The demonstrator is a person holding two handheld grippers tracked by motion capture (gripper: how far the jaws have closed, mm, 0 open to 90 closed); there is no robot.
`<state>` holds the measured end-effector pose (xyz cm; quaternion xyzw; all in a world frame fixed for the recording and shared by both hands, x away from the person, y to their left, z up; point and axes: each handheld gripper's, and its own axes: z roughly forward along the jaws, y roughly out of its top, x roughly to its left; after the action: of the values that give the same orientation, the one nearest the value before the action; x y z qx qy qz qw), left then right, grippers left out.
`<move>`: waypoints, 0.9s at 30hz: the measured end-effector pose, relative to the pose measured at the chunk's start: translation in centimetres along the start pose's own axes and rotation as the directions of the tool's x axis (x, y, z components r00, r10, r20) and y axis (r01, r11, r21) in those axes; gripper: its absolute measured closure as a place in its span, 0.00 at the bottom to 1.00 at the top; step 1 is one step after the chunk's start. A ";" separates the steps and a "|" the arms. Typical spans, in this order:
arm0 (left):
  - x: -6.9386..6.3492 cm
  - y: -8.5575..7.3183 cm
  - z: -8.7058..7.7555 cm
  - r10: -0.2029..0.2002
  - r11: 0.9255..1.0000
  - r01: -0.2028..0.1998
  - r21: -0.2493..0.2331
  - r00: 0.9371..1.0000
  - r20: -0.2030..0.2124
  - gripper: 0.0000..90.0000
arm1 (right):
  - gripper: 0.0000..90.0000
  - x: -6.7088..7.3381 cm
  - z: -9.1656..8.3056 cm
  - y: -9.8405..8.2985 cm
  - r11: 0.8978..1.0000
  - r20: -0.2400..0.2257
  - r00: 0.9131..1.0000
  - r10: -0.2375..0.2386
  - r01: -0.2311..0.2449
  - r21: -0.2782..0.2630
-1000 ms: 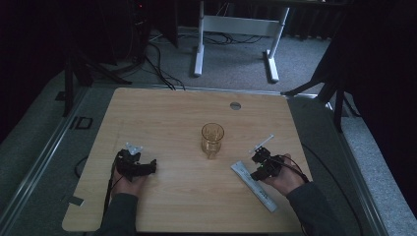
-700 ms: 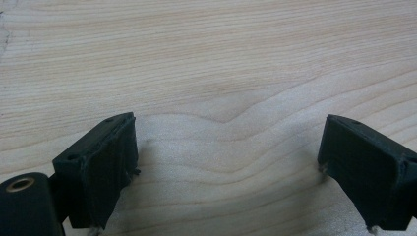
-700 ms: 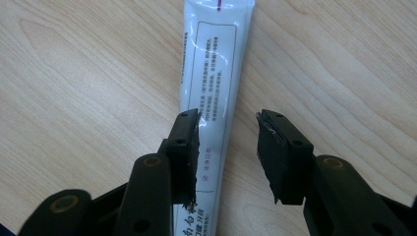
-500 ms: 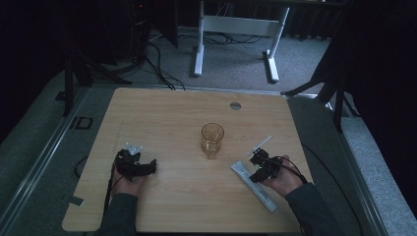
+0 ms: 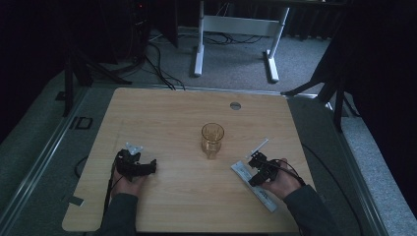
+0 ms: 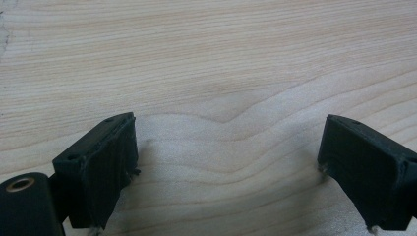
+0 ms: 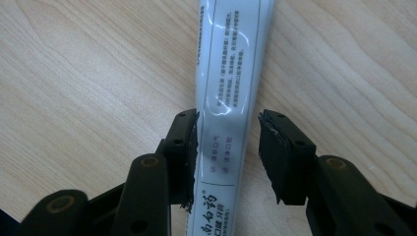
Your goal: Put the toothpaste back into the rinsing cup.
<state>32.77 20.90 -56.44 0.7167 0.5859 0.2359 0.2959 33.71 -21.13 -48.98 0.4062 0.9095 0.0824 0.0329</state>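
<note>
A white toothpaste tube (image 7: 231, 73) with printed text lies flat on the wooden table (image 5: 172, 118) at the front right, also seen as the tube (image 5: 268, 201) in the high view. My right gripper (image 7: 228, 147) straddles it, open. The left pad sits against the tube's edge and the right pad stands off it. Its jaws have just been opening, with the tube between them. In the high view the right gripper (image 5: 255, 164) is low over the tube's far end. An amber drinking glass (image 5: 212, 139) stands upright mid-table. My left gripper (image 6: 226, 167) is open over bare wood; the left gripper (image 5: 147, 167) rests at the front left.
A thin white stick (image 5: 259, 146) lies just beyond the right gripper. A round cable grommet (image 5: 235, 105) sits near the table's far edge. A white desk frame (image 5: 236, 29) stands on the floor behind the table.
My right hand has shifted slightly over the tube. The left hand, the glass and the tube have stayed in place.
</note>
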 end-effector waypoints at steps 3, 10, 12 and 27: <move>0.0 0.0 0.0 0.000 1.000 0.000 0.000 1.000 0.000 0.09 | 0.65 0.2 0.1 -0.1 1.000 -0.003 1.000 0.004 -0.004 0.004; 0.0 0.0 0.0 0.000 1.000 0.000 0.000 1.000 0.000 0.09 | 0.64 0.3 0.6 -0.3 1.000 -0.010 1.000 -0.002 0.002 0.017; 0.0 0.0 0.0 0.000 1.000 0.000 0.000 1.000 0.000 0.09 | 0.64 0.4 0.6 -0.3 1.000 -0.009 1.000 -0.001 0.002 0.019; 0.0 0.0 0.0 0.000 1.000 0.000 0.000 1.000 0.000 0.09 | 0.63 0.5 1.5 -0.2 0.999 0.008 1.000 0.009 -0.010 0.054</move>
<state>32.77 20.90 -56.44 0.7168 0.5857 0.2359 0.2958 33.40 -20.74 -50.50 0.4116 0.9092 0.0566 0.0251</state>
